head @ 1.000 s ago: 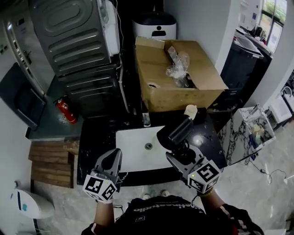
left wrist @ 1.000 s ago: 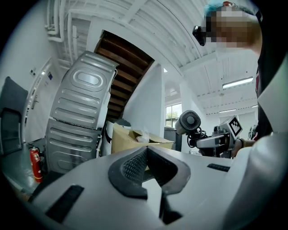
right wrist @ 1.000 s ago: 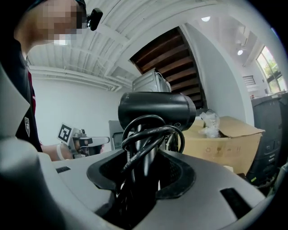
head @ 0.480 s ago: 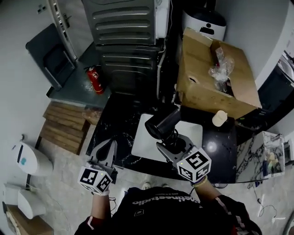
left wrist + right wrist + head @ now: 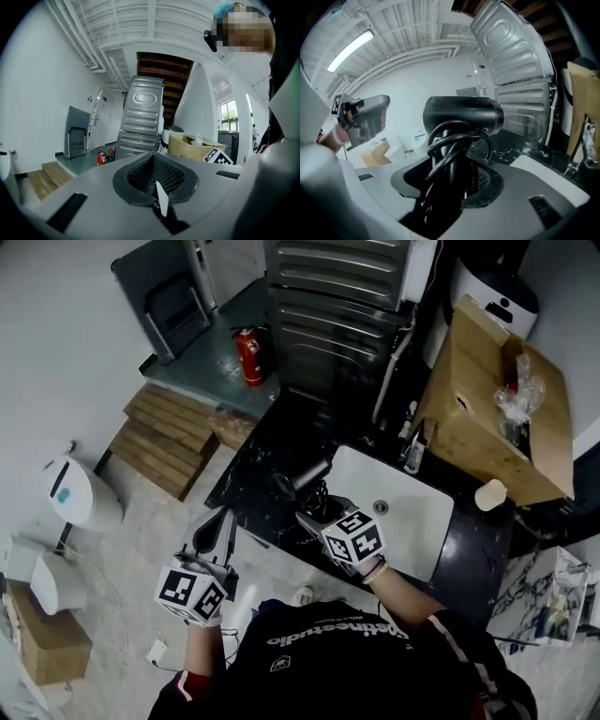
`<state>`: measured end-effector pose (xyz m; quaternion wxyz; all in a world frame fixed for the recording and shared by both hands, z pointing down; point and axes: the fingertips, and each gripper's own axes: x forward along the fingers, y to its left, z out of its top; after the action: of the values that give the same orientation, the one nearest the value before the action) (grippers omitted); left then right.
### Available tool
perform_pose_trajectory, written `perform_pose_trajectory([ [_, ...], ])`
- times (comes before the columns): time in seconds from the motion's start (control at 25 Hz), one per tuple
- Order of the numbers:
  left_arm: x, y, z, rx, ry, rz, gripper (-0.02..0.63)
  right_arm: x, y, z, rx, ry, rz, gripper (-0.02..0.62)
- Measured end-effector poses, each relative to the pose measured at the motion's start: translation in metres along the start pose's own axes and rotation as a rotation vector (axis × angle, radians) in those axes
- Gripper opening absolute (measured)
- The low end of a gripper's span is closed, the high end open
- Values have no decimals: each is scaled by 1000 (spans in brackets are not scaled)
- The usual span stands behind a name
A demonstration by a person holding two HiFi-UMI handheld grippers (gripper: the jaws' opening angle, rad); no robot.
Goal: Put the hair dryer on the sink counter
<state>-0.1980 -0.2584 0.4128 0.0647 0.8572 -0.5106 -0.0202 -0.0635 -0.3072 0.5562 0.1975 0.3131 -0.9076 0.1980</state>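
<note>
The black hair dryer [image 5: 302, 479] has its cord [image 5: 457, 140] looped round its handle. My right gripper [image 5: 317, 507] is shut on that handle and holds the dryer over the black sink counter [image 5: 253, 474], just left of the white basin [image 5: 408, 521]. Whether the dryer touches the counter I cannot tell. In the right gripper view the dryer's barrel [image 5: 464, 115] lies level above the right gripper [image 5: 454, 176]. My left gripper [image 5: 216, 526] hangs off the counter's front left edge over the floor. The left gripper [image 5: 157, 180] is shut with nothing in it.
A large open cardboard box [image 5: 497, 399] stands behind the basin at the right, with a cream cup [image 5: 489, 493] in front of it. A grey ribbed machine [image 5: 337, 296] backs the counter. A red fire extinguisher [image 5: 248, 355], wooden pallets [image 5: 173, 437] and a white bin [image 5: 70, 493] are at the left.
My right gripper has carried the hair dryer leftward, from over the basin's right side to the counter left of it. My head view has swung left. The left gripper stayed low.
</note>
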Motion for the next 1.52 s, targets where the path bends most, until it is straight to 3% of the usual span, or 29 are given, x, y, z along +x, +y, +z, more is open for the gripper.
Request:
perform_pose_trajectory([
  [0.28,-49,32,-17,-48,13,125,15,81,12,-62,-8,233,18,222],
  [0.68,-79,58,-26,-68,19,183,15,123,23,-98,-63,402,-61,224],
  [1.0,-83,68,-30,-83,32,185,15,133,20,-109,-46,462,-112,239],
  [1.52,-67,59,-28,-59,21,91,14,116,21,-82,-55,383,-154,259],
])
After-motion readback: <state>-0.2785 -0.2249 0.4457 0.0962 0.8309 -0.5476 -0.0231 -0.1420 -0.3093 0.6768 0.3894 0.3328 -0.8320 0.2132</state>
